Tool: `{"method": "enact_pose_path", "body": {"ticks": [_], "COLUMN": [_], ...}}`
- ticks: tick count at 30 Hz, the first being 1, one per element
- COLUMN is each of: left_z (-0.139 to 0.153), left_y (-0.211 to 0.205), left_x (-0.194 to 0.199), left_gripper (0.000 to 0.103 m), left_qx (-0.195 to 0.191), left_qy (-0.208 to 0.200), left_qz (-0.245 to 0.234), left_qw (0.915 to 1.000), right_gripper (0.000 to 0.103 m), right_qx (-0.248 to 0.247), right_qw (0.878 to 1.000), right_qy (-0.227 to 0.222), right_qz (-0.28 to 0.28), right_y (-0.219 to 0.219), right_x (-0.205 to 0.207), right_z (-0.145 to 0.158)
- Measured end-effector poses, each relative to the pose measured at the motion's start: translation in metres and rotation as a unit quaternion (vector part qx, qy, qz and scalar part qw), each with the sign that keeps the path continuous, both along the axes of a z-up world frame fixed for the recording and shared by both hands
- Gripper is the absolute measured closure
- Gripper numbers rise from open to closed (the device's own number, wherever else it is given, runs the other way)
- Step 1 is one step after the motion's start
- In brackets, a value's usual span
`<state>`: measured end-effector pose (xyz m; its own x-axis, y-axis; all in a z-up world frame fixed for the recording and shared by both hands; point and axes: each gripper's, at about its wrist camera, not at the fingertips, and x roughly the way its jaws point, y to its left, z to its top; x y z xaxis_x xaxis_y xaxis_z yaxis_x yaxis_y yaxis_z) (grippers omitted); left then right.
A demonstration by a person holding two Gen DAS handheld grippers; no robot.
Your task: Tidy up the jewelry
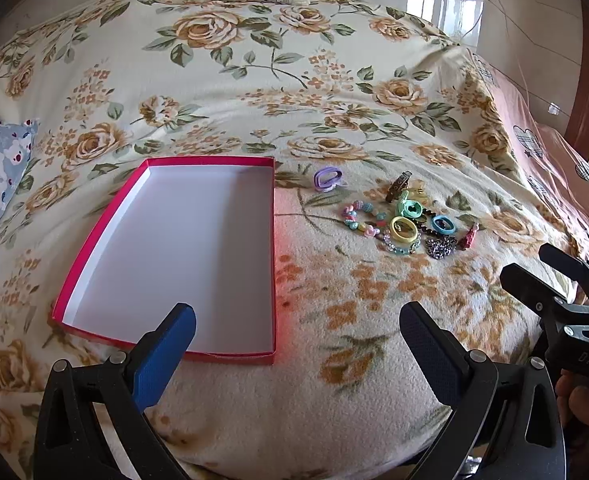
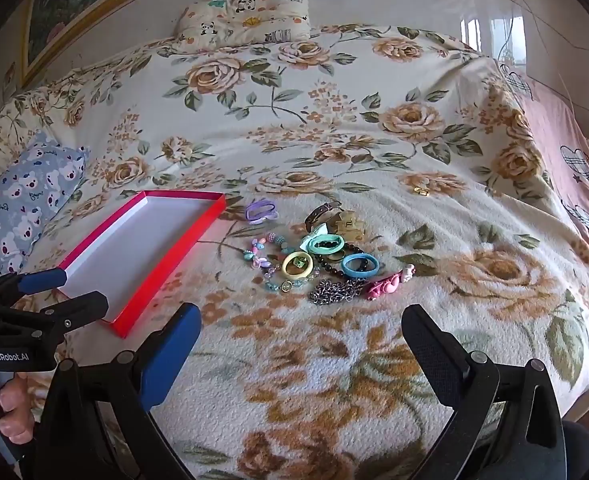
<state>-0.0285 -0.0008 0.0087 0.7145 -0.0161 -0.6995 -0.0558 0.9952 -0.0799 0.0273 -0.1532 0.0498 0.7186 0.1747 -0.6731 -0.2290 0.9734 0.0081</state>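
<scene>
An empty red box [image 1: 272, 248] with a white inside lies on the floral bedspread; it also shows in the right wrist view [image 2: 166, 258]. A pile of jewelry [image 1: 404, 224] lies to its right: a yellow ring [image 2: 297, 265], a blue ring [image 2: 359, 265], a mint ring [image 2: 325, 245], a beaded bracelet [image 2: 260, 254], a metal chain [image 2: 336, 290], a pink piece [image 2: 386, 284] and a purple hair tie [image 2: 259, 210]. My left gripper [image 1: 296, 322] is open over the box's near right corner. My right gripper [image 2: 300, 322] is open, short of the pile.
A panda-print pillow [image 2: 246, 16] lies at the head of the bed. A blue bear-print pillow [image 2: 30, 200] lies left of the box. A small gold item [image 2: 420, 190] lies apart, right of the pile. A pink sheet [image 2: 566, 148] covers the right side.
</scene>
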Motion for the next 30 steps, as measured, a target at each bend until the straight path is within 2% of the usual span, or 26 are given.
{"method": "enact_pose_path", "body": {"ticks": [30], "left_z": [-0.0062], "left_y": [-0.0026], "left_x": [0.0063], "left_gripper": [0.001], "left_qx": [0.002], "left_qy": [0.002], "left_qz": [0.002], "left_qw": [1.0000], "right_gripper": [0.002], "right_qx": [0.000], "right_qw": [1.000], "right_qy": [-0.003], "right_qz": [0.001], "right_y": [0.0019], "right_x": [0.0020], "right_z": [0.0017]}}
